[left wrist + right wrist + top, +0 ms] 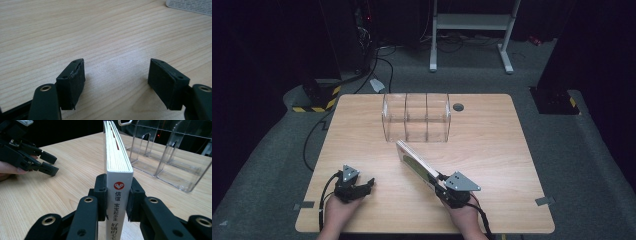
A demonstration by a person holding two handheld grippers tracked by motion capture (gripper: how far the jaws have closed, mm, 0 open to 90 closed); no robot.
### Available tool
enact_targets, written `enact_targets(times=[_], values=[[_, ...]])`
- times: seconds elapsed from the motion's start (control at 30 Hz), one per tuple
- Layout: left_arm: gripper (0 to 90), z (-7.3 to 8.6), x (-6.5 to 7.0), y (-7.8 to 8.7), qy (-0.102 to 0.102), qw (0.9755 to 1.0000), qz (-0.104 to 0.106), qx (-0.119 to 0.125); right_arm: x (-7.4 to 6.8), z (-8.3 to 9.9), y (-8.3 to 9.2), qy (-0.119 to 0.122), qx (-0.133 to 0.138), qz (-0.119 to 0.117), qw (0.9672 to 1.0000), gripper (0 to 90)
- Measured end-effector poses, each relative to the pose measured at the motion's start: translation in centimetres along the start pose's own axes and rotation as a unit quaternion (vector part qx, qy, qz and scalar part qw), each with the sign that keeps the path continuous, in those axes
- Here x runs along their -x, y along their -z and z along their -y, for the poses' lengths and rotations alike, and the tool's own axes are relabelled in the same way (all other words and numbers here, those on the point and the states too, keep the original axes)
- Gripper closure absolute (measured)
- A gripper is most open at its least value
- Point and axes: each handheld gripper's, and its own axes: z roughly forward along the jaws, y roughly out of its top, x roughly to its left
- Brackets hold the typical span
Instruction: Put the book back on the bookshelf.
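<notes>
A thin white book (414,161) with a green patch on its cover stands on edge, tilted, at the table's front centre. My right gripper (434,181) is shut on its near end. In the right gripper view both pads press the spine (117,165), which bears a red heart logo and printed characters, with the gripper (117,200) at its lower part. My left gripper (368,184) rests at the front left, open. Its jaws stand wide apart over bare wood in the left gripper view (116,77). A clear acrylic organiser (416,118) with three compartments stands behind the book.
The wooden table (492,150) has a round cable hole (458,106) right of the organiser. A white printed surface (190,5) shows at the top right of the left gripper view. A white metal frame (472,22) stands on the floor beyond.
</notes>
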Motion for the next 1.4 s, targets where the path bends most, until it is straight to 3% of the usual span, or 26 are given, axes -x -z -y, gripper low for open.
enact_targets(times=[0.57, 0.8, 1.17, 1.23, 1.4], values=[[30.2, -0.8, -0.7, -0.9, 0.012, 0.9999, -0.011, 0.000, 1.2, 0.9, 2.8, -0.024, -0.005, 0.053, 0.9983, 74.0], [30.8, -1.1, -0.5, -1.2, 0.010, 0.9999, -0.010, 0.000, 2.3, 1.3, 3.8, -0.045, -0.004, 0.084, 0.9955, 73.9], [30.9, -1.1, -0.5, -1.2, 0.011, 0.9999, -0.010, 0.000, 3.4, 1.4, 4.6, -0.058, -0.005, 0.118, 0.9913, 73.9], [30.9, -1.1, -0.5, -1.2, 0.011, 0.9999, -0.010, 0.000, 3.8, 1.5, 4.8, -0.068, -0.005, 0.128, 0.9894, 73.8], [30.9, -1.1, -0.5, -1.2, 0.011, 0.9999, -0.010, 0.000, 4.1, 1.6, 5.0, -0.083, -0.002, 0.134, 0.9875, 72.6]])
